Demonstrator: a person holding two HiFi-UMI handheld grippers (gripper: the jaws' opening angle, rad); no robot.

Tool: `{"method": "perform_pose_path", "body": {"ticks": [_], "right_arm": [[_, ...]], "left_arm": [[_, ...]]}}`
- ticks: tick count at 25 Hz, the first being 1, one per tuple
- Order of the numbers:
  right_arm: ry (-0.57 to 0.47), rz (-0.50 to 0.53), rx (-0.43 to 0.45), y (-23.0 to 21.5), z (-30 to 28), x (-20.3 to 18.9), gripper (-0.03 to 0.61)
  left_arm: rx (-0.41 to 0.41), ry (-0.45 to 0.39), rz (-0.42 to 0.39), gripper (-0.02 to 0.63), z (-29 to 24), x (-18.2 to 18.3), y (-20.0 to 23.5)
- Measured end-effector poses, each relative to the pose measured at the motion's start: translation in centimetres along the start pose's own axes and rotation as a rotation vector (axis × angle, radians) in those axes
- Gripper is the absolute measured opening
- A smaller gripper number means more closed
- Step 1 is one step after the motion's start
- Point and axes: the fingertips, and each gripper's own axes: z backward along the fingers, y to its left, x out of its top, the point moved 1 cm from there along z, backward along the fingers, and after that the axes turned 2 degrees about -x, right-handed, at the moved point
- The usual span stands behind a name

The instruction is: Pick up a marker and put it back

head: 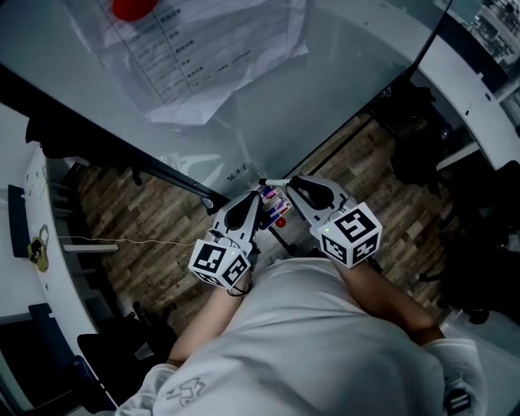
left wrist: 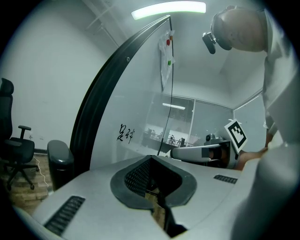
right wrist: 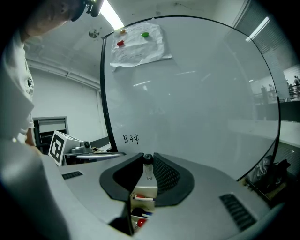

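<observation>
A marker (right wrist: 148,165) with a black cap and pale barrel stands upright between the pads of my right gripper (right wrist: 146,164), which is shut on it. Just below it is the marker holder (right wrist: 140,206), with red and blue markers inside. In the head view the holder (head: 276,210) hangs at the lower edge of the glass whiteboard (head: 325,89), between both grippers. My right gripper (head: 272,184) reaches it from the right. My left gripper (head: 258,200) sits close on the left. In its own view the left gripper (left wrist: 152,187) is shut with nothing held.
A paper sheet (head: 195,49) hangs on the board under a red magnet (head: 134,8). Small handwriting (right wrist: 131,138) marks the glass. An office chair (left wrist: 14,150) and a dark bin (left wrist: 60,161) stand at the left. Black bags (head: 422,146) lie on the wooden floor at the right.
</observation>
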Motion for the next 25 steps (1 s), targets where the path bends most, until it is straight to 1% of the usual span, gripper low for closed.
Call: {"method": "perform_pose_path", "body": {"ticks": [4,8,17,25], "right_arm": [[0.022,-0.029,0.012,-0.6,-0.4,-1.0,0.072],[0.051,-0.069,0.030,-1.0,-0.9,-2.1,0.072],[0.101,-0.102,0.038,-2.2,-1.6,-3.8,0.072],[0.141,-0.123,0.065,-2.8,-2.4,-5.0,0.073]], "left_arm": [[0.015,0.018,0.011,0.005,-0.4,-0.7,0.6],[0.020,0.033,0.001,0.005,-0.9,-1.3,0.6],[0.024,0.064,0.029,0.005,-1.9,-3.0,0.8],[0.074,0.096,0.061,0.005,-2.1,-4.3,2.2]]}}
